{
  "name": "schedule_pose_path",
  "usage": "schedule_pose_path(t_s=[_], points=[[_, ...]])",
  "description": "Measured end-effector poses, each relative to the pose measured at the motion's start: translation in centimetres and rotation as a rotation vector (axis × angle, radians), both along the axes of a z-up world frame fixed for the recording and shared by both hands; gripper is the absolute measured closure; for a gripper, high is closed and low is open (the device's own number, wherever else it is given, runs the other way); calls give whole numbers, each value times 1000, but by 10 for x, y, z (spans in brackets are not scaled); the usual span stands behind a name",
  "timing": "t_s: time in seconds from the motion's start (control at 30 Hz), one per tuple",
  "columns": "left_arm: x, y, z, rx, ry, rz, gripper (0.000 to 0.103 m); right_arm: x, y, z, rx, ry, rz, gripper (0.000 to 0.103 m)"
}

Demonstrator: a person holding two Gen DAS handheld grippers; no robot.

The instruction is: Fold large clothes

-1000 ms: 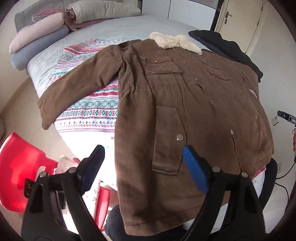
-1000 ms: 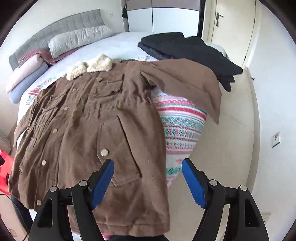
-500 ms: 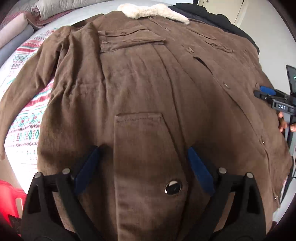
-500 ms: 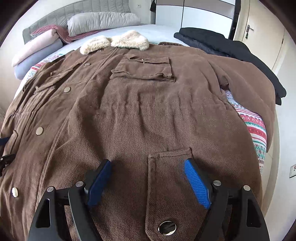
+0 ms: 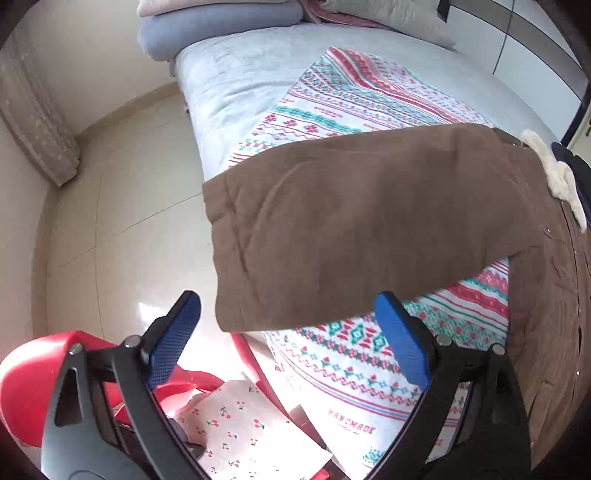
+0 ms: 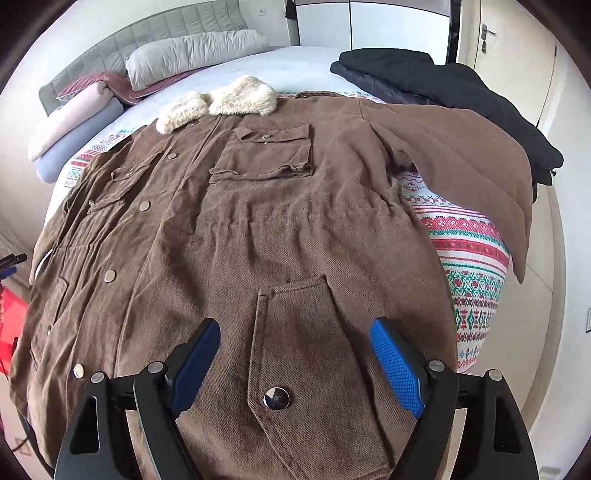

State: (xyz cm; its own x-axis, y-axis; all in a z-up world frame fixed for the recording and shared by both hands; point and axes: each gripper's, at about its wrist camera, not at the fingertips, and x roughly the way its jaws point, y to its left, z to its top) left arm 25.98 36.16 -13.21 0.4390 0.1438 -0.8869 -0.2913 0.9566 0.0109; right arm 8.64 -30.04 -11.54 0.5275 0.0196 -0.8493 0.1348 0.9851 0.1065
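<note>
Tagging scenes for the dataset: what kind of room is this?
A home bedroom, most likely. A bed with a padded grey headboard and stacked pillows holds the brown coat, with a wardrobe-like white cabinet front and a door behind.

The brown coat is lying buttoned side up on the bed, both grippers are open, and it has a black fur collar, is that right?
Not quite: the fur collar is cream, not black, as the right wrist view shows. The rest holds: the brown coat lies buttoned side up on the bed, and the left gripper and right gripper are open.
</note>
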Motion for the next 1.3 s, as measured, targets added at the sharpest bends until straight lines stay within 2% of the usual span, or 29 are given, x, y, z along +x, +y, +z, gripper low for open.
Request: schedule_pose_path(t_s=[0.13,0.23,0.27,0.33,0.37,0.4,0.43,0.5,0.53,0.57,0.6,0.63,0.7,0.77,0.83,0.87,0.9,1.0,1.07,1.17,1.3], points=[[33,59,-27,-120,17,151,8,11,9,1,-13,-4,2,18],[48,88,-45,-230,1,233,10,18,13,-3,-16,14,8,18],[51,90,-51,-277,-11,250,13,21,15,-4,-17,22,10,18],[52,100,-61,-396,-44,273,36,25,19,-9,-21,40,18,18],[52,102,-64,-476,-73,270,69,27,20,-10,-25,48,22,18],[52,102,-60,-485,-90,283,82,29,22,-12,-30,54,24,18],[52,95,-49,-425,-109,278,89,31,23,-13,-34,57,24,18],[48,71,-13,-224,-178,256,93,34,25,-14,-38,62,27,18],[46,59,6,-118,-232,249,93,36,26,-15,-41,66,28,18],[47,49,20,33,-276,252,93,38,28,-15,-45,69,30,18],[53,43,25,189,-277,270,92,41,29,-14,-49,71,36,18],[62,43,22,260,-248,284,91,43,31,-13,-54,72,44,18],[77,52,13,216,-153,321,85,48,35,-9,-75,65,55,18],[78,49,16,176,-132,344,82,51,37,-3,-95,52,63,18],[75,24,27,174,-163,294,63,55,38,3,-108,37,77,18],[76,8,32,168,-172,247,41,59,38,5,-119,35,87,18],[78,-12,36,154,-182,187,28,65,38,7,-134,35,93,18],[85,-69,48,100,-212,6,26,87,39,12,-174,28,100,18],[94,-97,50,120,-231,-91,24,97,41,15,-173,15,106,18],[123,-109,38,253,-177,-117,23,104,45,17,-152,2,127,18],[150,-85,9,314,-90,-119,23,102,50,10,-146,8,166,18]])
